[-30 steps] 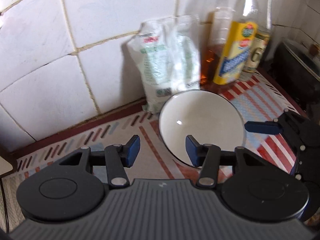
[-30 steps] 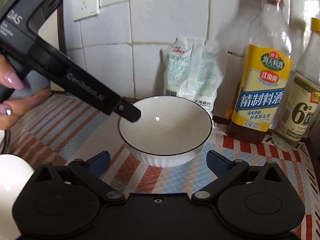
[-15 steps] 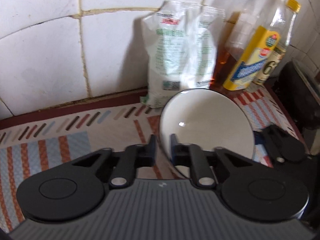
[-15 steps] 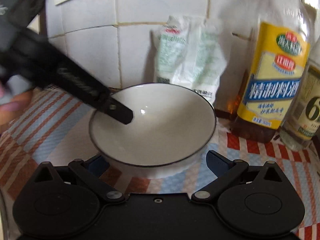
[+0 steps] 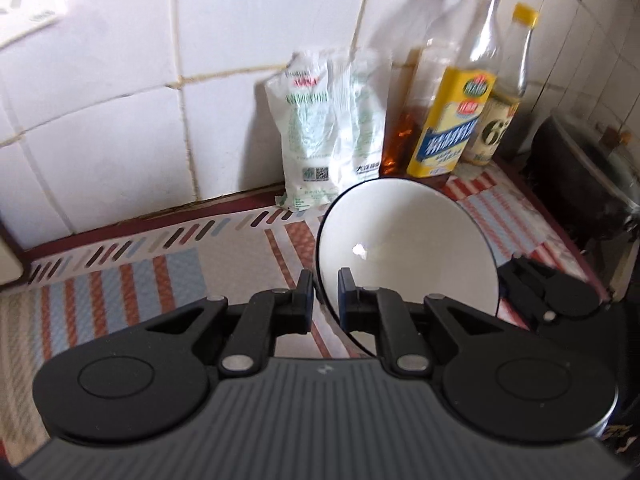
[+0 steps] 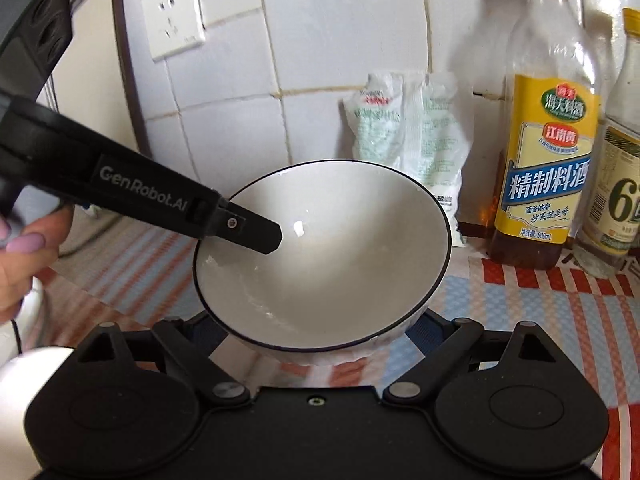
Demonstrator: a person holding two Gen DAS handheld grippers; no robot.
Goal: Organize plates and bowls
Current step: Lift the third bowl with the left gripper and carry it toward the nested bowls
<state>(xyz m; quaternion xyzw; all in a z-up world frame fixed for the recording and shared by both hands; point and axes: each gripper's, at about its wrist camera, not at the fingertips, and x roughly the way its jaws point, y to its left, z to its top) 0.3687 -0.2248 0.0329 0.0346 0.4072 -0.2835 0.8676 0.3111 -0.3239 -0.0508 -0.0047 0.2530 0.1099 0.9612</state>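
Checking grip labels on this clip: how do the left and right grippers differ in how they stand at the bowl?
The left gripper is pinched shut on the white bowl's rim, one finger inside and one outside. The right gripper stands wide, its fingers on either side of the bowl's base; its jaws have just been closing, and contact cannot be told. The left comes from the side, the right from the front. Both are black two-finger tools.

— Place?
— Home kitchen. White tiled wall (image 6: 340, 40), socket (image 6: 174, 16), striped cloth (image 5: 120, 280) over the surface.
— Other signs?
— Cooking wine (image 6: 548, 152), second bottle (image 6: 618, 184), white bag (image 6: 408, 136) against the wall; bowl (image 6: 340, 264) in front.
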